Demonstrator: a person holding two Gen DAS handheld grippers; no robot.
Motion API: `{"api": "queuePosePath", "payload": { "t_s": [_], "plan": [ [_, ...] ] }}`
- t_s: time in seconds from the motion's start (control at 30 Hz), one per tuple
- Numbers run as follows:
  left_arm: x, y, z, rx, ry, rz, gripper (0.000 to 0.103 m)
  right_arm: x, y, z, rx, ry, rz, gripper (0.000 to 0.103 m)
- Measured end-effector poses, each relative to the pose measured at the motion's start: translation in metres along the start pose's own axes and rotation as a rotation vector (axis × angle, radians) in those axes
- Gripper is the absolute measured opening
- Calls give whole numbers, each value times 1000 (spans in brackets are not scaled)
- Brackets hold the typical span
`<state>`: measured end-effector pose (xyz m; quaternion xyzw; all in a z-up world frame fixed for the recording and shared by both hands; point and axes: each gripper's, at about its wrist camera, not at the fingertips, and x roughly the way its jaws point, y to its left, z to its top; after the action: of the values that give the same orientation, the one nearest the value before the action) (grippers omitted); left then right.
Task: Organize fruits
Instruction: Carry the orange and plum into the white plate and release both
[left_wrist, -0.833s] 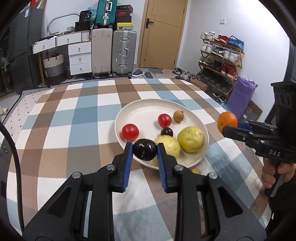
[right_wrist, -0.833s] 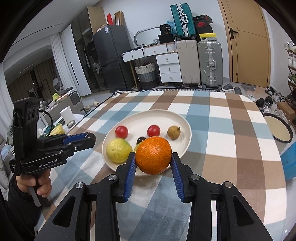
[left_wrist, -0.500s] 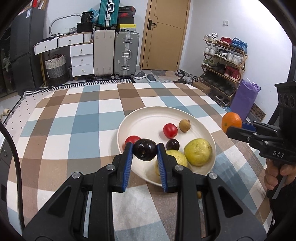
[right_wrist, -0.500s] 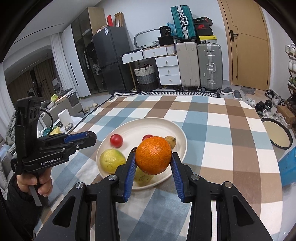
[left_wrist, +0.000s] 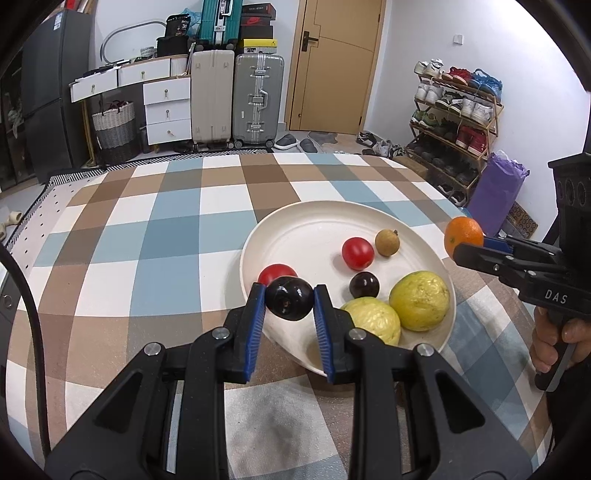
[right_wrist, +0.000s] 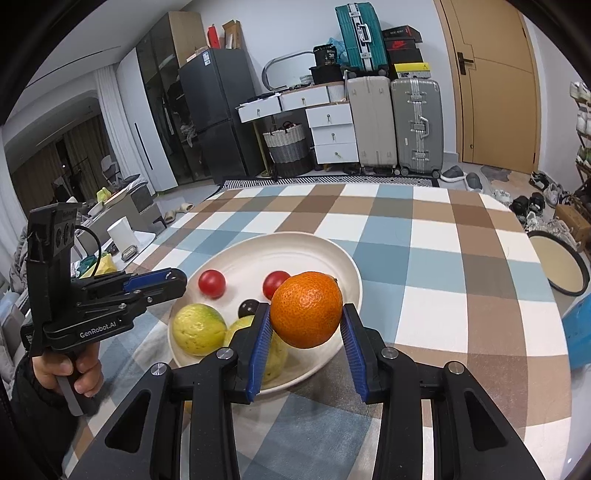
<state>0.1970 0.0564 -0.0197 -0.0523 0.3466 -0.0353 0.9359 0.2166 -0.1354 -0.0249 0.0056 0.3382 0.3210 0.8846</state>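
My left gripper (left_wrist: 289, 303) is shut on a dark plum (left_wrist: 289, 298) and holds it above the near left rim of the white plate (left_wrist: 314, 218). My right gripper (right_wrist: 306, 321) is shut on an orange (right_wrist: 306, 309) above the plate's near right rim (right_wrist: 347, 254). On the plate lie two red tomatoes (left_wrist: 357, 253), a brown longan (left_wrist: 386, 242), a small dark plum (left_wrist: 364, 284) and two yellow-green guavas (left_wrist: 419, 300). The orange also shows in the left wrist view (left_wrist: 463, 236), right of the plate. The left gripper shows in the right wrist view (right_wrist: 162, 284), left of the plate.
The plate sits on a table with a checked brown, blue and white cloth (left_wrist: 159, 236). Suitcases (left_wrist: 258, 99), drawers and a shoe rack (left_wrist: 454, 122) stand beyond the table. A round dark tray (right_wrist: 557, 262) lies off the table's right side.
Both grippers have drawn back and risen with their fruit. The plate now sits further right in the left wrist view and lower left in the right wrist view.
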Motion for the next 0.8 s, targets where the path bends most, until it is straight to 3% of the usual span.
{"api": "queuePosePath", "payload": {
  "t_s": [0.8],
  "plan": [
    [13, -8, -6, 37, 34, 18, 23, 19, -7, -7, 9, 39, -14, 39]
  ]
}}
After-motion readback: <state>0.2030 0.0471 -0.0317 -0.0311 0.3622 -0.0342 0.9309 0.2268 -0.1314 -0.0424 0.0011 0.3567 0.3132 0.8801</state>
